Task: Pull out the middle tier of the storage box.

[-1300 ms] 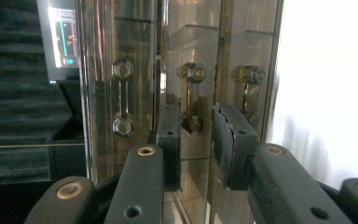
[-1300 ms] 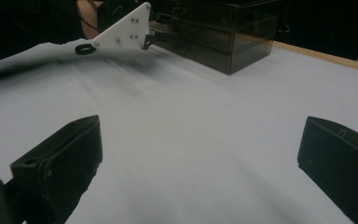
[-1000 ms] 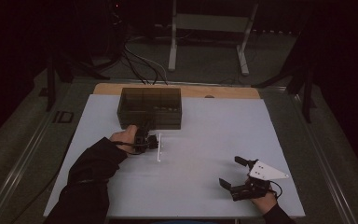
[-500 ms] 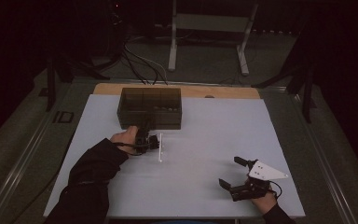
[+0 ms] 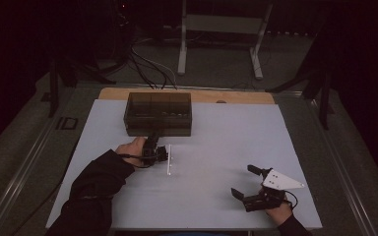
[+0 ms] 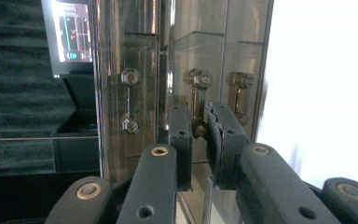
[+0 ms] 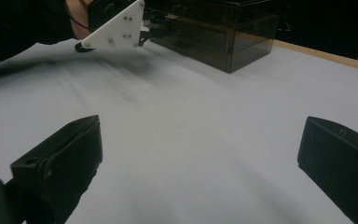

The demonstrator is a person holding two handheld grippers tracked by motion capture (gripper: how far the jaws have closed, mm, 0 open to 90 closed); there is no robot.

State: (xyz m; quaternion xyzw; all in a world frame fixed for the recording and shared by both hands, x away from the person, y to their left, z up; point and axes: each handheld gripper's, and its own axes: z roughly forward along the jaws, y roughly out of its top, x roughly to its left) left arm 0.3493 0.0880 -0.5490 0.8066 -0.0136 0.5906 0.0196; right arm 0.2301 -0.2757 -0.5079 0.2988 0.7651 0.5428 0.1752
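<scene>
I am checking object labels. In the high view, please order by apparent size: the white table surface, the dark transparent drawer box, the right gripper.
1. White table surface, by far the largest.
2. Dark transparent drawer box.
3. Right gripper, smallest, although it lies nearer the camera than the box.

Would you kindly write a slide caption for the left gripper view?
Left gripper shut on a small drawer knob of the smoky transparent drawer box.

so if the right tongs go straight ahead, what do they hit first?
Probably nothing nearby: the right tongs stand open over bare table. Farther along sits the dark drawer box, though depth is hard to judge.
</scene>
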